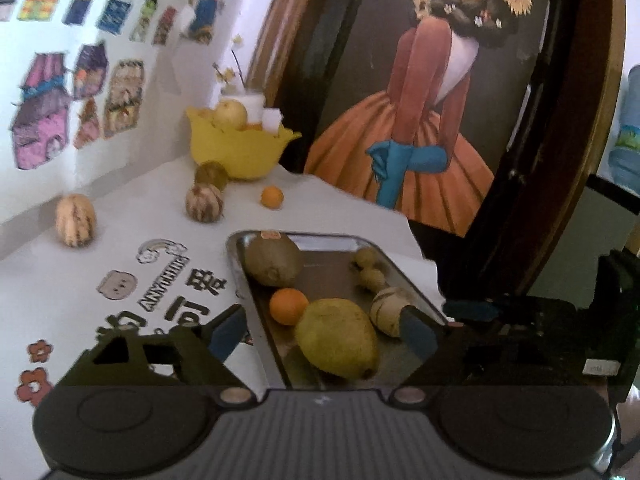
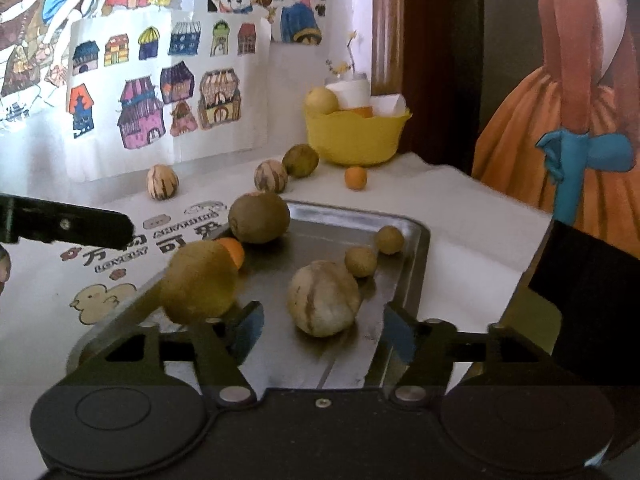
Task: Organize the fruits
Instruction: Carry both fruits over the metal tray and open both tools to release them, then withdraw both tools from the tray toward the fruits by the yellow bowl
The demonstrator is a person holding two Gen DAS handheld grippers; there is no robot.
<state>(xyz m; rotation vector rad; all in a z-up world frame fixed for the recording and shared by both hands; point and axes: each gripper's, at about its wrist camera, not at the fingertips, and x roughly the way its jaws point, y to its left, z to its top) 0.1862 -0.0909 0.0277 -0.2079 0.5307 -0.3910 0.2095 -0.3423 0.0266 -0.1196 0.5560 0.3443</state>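
A metal tray [image 1: 404,276] [image 2: 412,248] holds several fruits: a yellow-green pear [image 1: 338,338] [image 2: 200,282], a brown kiwi-like fruit [image 1: 274,260] [image 2: 259,217], a small orange [image 1: 288,306] [image 2: 234,250], a striped pale melon [image 1: 388,310] [image 2: 323,298] and two small round fruits [image 2: 361,261]. My left gripper [image 1: 324,334] is open, its fingers on either side of the pear. My right gripper [image 2: 326,330] is open just in front of the striped melon. A yellow bowl [image 1: 240,152] [image 2: 356,136] at the back holds a pear and white things.
Loose on the white cloth: two striped melons [image 1: 76,220] [image 1: 204,203], a brown fruit [image 1: 212,175] and a small orange [image 1: 272,197]. Drawings cover the wall at left. A large framed painting [image 1: 432,120] leans at right. The left gripper's arm [image 2: 68,226] shows in the right view.
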